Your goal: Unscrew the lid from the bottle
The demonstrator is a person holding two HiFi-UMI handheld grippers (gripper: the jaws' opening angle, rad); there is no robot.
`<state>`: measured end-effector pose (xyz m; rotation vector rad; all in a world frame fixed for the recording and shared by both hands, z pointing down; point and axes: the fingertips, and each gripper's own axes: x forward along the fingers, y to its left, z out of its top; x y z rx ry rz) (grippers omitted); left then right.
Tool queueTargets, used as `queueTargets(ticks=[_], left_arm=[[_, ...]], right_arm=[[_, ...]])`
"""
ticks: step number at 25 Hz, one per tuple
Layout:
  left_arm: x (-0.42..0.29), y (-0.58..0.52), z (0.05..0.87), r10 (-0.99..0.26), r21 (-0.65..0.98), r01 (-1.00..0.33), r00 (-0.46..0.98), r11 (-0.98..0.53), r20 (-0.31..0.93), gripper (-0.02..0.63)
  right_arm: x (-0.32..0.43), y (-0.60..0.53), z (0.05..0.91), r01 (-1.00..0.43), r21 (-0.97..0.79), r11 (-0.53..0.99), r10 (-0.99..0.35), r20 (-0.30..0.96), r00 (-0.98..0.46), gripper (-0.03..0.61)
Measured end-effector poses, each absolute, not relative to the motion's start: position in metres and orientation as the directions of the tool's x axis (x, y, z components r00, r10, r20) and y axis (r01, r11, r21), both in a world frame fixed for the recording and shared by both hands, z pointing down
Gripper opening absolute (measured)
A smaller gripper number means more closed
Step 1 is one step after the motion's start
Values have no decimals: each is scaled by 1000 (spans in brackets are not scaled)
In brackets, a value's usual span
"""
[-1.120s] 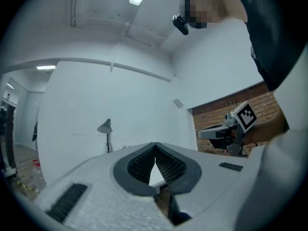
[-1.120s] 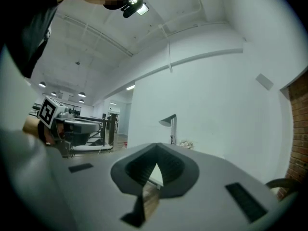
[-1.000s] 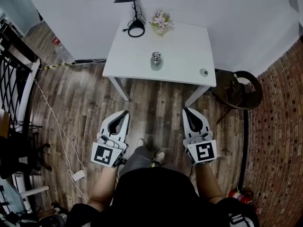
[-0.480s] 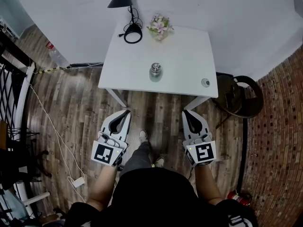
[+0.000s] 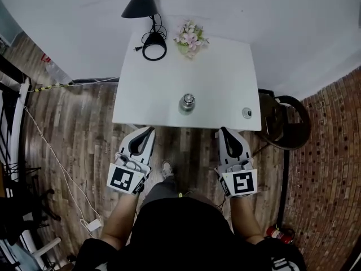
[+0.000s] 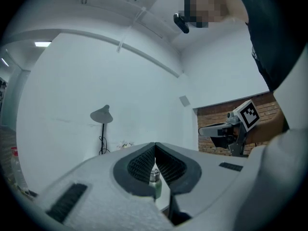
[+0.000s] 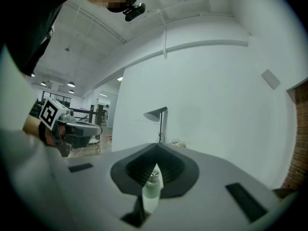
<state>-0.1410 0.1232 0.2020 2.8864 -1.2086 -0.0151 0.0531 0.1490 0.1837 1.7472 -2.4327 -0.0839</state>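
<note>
A small pale-green bottle (image 5: 186, 104) with a silver metal lid stands upright near the front middle of the white table (image 5: 214, 72). My left gripper (image 5: 149, 129) and right gripper (image 5: 223, 130) are both shut and empty. They are held level just short of the table's front edge, one on each side of the bottle and apart from it. The left gripper view shows the bottle (image 6: 154, 182) ahead through the gap under the shut tips (image 6: 155, 145). In the right gripper view the bottle (image 7: 152, 187) shows the same way below the tips (image 7: 156, 147).
On the table's far side are a black lamp (image 5: 144, 5) with a coiled cable and a small bunch of flowers (image 5: 190, 37). A small round object (image 5: 246, 113) lies at the front right corner. A dark round stool (image 5: 287, 120) stands right of the table; cables run over the wooden floor at left.
The person has walked towards the table, so it and the bottle are now nearer. Both shut grippers have come from over the floor up to the table's front edge.
</note>
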Motion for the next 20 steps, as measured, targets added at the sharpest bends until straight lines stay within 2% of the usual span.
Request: queueTargets(ticks=[13, 20], left_arm=[[-103, 54, 230, -620, 55, -620, 785, -783, 18, 23], [-74, 31, 226, -640, 20, -640, 768, -768, 15, 23]], right_arm=[[74, 101, 191, -958, 152, 244, -965, 135, -224, 14], [90, 66, 204, -934, 137, 330, -938, 160, -308, 14]])
